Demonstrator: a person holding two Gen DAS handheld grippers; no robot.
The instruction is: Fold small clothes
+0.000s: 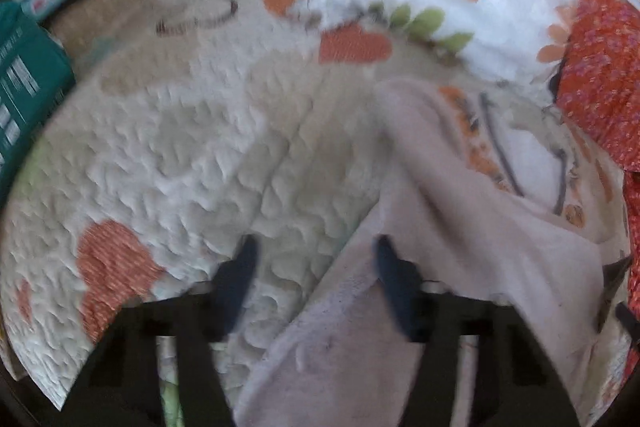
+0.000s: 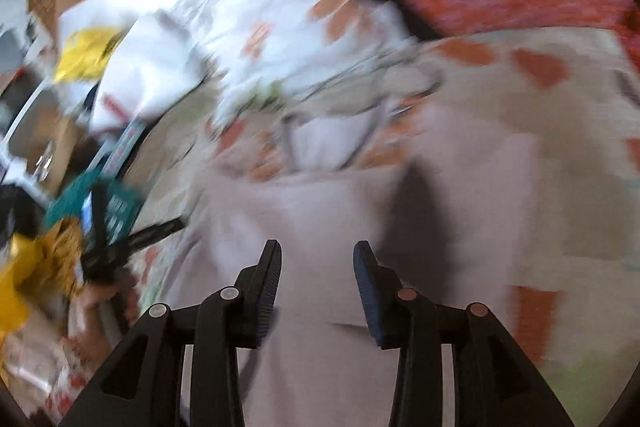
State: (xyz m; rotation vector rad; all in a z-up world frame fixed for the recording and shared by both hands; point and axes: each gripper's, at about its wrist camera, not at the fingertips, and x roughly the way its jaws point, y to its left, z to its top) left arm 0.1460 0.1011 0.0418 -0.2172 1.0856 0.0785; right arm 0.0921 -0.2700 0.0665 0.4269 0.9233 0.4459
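Pinkish-beige fabric, the small garment (image 1: 460, 227), was lying rumpled on the quilted bedspread (image 1: 180, 147), no tidy fold visible, so most of the folding looked undone. Left gripper (image 1: 314, 247) was spread wide at its edge, right gripper (image 2: 318, 255) wide above it, both holding nothing.

Garment (image 1: 460, 227) lying on quilt (image 1: 180, 147), ahead-right of left gripper (image 1: 314, 247), box (image 1: 24, 87) far left, seemingly at quilt's edge
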